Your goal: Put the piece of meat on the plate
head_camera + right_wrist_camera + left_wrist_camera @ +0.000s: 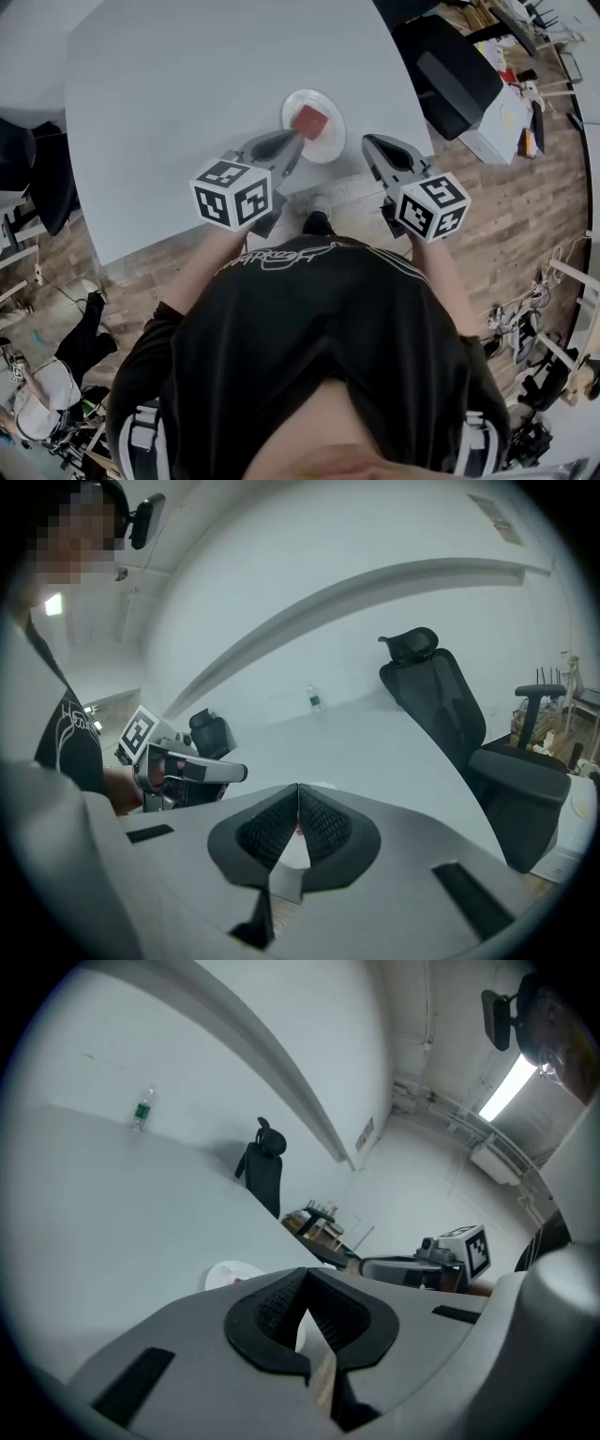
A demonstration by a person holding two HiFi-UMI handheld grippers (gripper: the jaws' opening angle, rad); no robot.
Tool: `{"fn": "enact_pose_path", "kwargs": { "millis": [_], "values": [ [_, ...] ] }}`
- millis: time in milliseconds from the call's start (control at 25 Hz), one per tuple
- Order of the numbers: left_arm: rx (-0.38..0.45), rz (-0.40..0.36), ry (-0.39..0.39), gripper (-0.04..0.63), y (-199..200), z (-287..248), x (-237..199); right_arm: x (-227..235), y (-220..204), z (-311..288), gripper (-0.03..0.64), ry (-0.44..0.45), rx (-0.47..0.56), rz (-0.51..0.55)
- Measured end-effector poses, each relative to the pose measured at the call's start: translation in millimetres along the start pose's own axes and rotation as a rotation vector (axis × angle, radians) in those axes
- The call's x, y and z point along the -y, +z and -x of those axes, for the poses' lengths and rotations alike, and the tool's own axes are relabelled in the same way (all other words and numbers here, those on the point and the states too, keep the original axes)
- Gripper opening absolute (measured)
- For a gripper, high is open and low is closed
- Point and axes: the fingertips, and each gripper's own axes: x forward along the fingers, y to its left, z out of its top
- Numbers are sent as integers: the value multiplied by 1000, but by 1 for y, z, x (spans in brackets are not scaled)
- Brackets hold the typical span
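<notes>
A red square piece of meat (310, 121) lies on a small white plate (328, 150) near the front edge of the pale grey table (187, 84). My left gripper (299, 142) hangs just over the plate's near left rim with its jaws shut and nothing between them. My right gripper (367, 141) hovers to the right of the plate, also shut and empty. In the left gripper view the plate (228, 1275) peeks out beyond the closed jaws (306, 1275), and the right gripper (412, 1267) shows at the right. The right gripper view shows its jaws (297, 790) meeting, with the left gripper (192, 769) at its left.
A black office chair (452, 73) stands at the table's right end, over the wooden floor. A water bottle (141, 1110) stands far back on the table. A cluttered desk (511, 112) sits at the far right. The person's torso fills the lower head view.
</notes>
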Motion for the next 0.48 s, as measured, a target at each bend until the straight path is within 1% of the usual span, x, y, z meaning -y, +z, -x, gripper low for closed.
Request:
{"fn": "enact_pose_path", "kwargs": {
  "millis": [120,280,480],
  "values": [
    [6,-35,-33,9,-2,25,24,-26,4,17,8,-11,28,21],
    [16,-71,-85,8,-14,56,55,-64,0,40,8,-17,73,38],
    [40,-109,-123,8,-29,100,88,-115,-4,70,8,-12,146,42]
  ]
}}
